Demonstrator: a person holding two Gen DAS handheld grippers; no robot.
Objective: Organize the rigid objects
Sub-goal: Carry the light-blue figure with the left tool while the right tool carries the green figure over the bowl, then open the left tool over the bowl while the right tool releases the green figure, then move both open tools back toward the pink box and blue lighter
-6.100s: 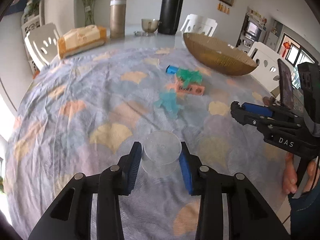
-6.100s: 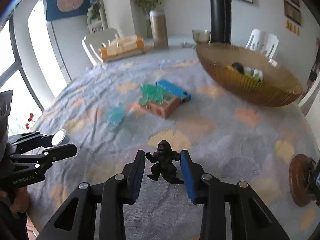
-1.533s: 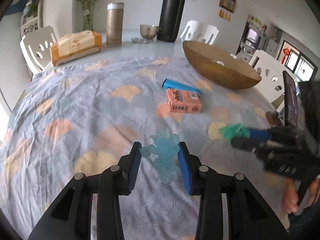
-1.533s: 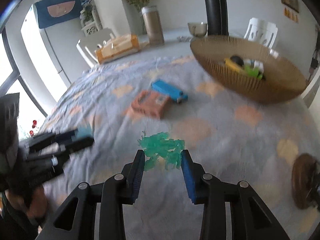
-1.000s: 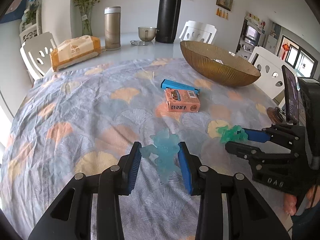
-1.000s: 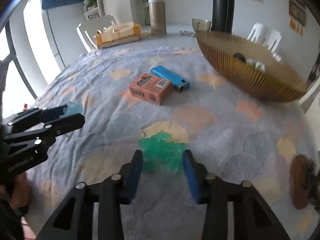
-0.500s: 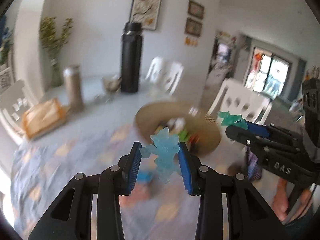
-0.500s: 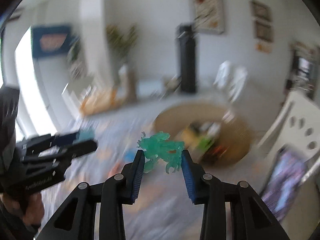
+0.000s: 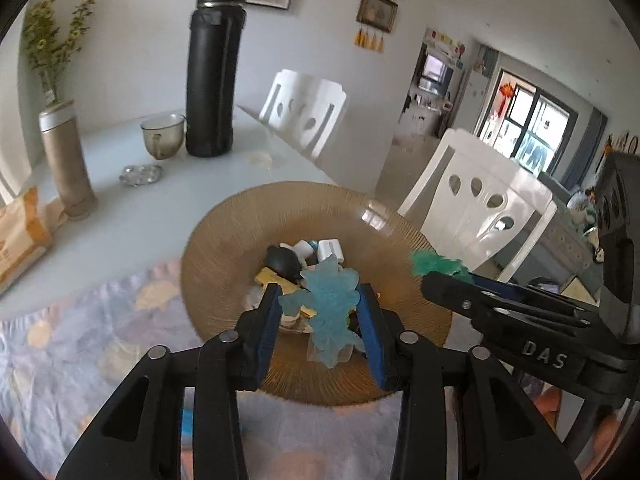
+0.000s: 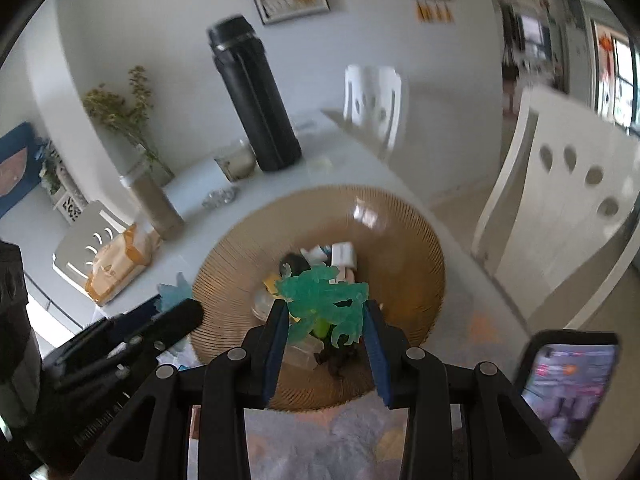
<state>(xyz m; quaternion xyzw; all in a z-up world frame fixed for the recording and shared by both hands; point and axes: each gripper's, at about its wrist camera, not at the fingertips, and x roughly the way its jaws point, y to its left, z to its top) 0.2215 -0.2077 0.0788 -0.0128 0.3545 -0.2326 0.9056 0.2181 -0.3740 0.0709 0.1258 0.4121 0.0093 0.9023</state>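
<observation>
Left gripper (image 9: 322, 320): jaws opening around blue figure (image 9: 330, 304). Right gripper (image 10: 326, 326): jaws clamp green figure (image 10: 324, 300). Bowl (image 9: 224, 256) beneath both.

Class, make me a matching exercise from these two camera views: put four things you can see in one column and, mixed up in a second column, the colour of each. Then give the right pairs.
Things
1. Toy figure between the left claw fingers, which are opening
2. Toy figure pinched in the right claw
3. Tall flask on the table
4. Big ribbed bowl

Colours
A. black
B. golden brown
C. light blue
D. green

Pairs: 1-C, 2-D, 3-A, 4-B
</observation>
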